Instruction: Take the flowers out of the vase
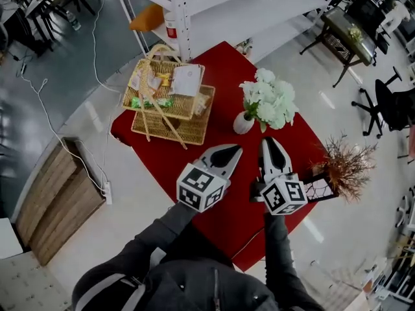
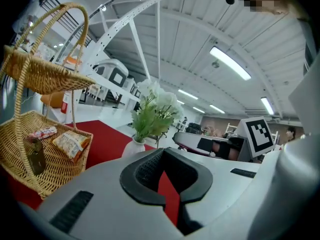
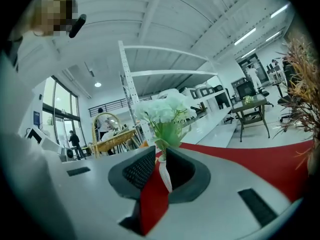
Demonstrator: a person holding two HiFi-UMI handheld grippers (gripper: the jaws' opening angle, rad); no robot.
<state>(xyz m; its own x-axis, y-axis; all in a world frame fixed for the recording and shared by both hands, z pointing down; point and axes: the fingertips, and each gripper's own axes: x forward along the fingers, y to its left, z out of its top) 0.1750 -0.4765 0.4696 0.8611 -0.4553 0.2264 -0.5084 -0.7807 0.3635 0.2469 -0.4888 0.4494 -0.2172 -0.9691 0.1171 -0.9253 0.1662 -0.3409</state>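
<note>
A bunch of white flowers [image 1: 268, 101] with green leaves stands upright in a small white vase [image 1: 244, 123] on the red table [image 1: 224, 70]. My left gripper [image 1: 228, 150] is just short of the vase, below it in the head view, with its jaws shut and nothing in them. My right gripper [image 1: 272, 144] lies beside it to the right, under the blooms, also shut and empty. In the left gripper view the flowers [image 2: 155, 106] and vase [image 2: 134, 146] rise just beyond the left gripper [image 2: 162, 151]. The right gripper view shows the flowers [image 3: 167, 111] straight ahead of the right gripper [image 3: 161, 154].
A two-tier wicker basket [image 1: 170, 102] with snack packets fills the table's left side. A dried brown plant [image 1: 347, 167] stands at the table's right edge. White shelving [image 1: 220, 5] is behind the table. A power strip [image 1: 107, 192] and cable lie on the floor at left.
</note>
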